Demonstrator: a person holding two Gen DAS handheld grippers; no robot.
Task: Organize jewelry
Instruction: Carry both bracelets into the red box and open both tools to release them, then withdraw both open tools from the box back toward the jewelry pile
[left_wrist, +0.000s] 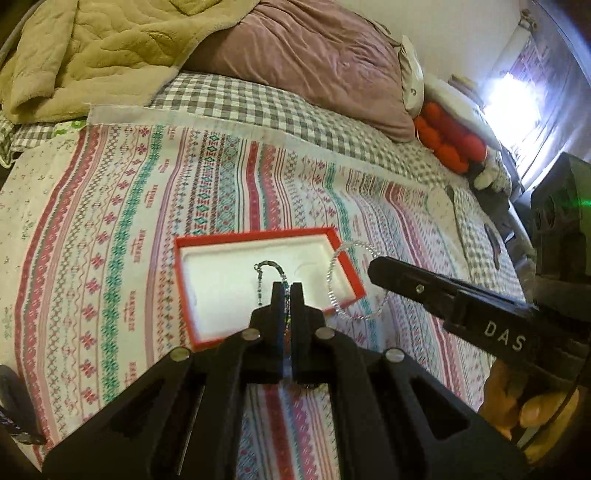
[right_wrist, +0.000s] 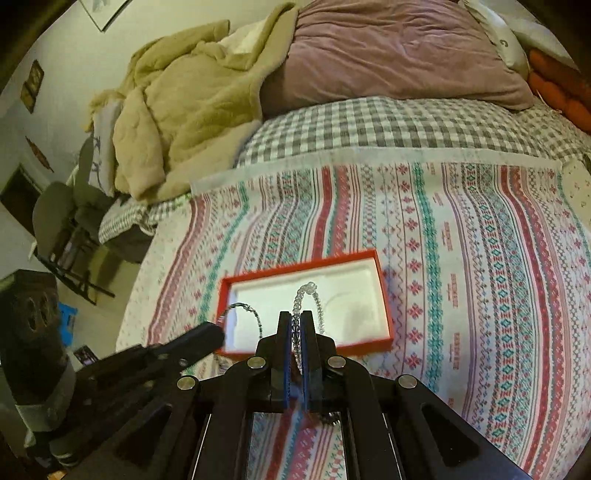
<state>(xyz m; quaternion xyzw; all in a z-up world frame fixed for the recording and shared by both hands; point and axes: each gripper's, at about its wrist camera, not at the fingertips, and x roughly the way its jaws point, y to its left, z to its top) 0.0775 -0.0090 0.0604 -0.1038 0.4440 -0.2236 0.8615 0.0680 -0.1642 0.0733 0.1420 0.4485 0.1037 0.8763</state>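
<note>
Holding one piece per gripper, both up off the bed — task reads as mid-way at best; left gripper (left_wrist: 287, 291) has its jaws pinched down to a sliver on a dark beaded bracelet (left_wrist: 266, 266), whose free loop arches just ahead of the tips with the clasp end dangling to the left of them; right gripper (right_wrist: 295, 321) is likewise clamped nearly closed on a clear beaded bracelet (right_wrist: 306, 291), the strand running between the blue pads and looping out ahead of the tips; in the left wrist view that clear loop hangs off the other gripper's tip, to the right of the left jaws; red box (left_wrist: 343, 258) with the white moulded insert sits open on the patterned cloth (left_wrist: 129, 221), beyond and below both sets of jaws; insert looks bare — no jewelry seen resting in it, though the held loops overlap it in both views, so cannot fully rule out something small behind them; judgement: picking is done for these two, placing is not; left to do — bring each bracelet down over the insert, release it into a recess, check it lies inside the red rim; no lid or other loose jewelry visible on the cloth.
</note>
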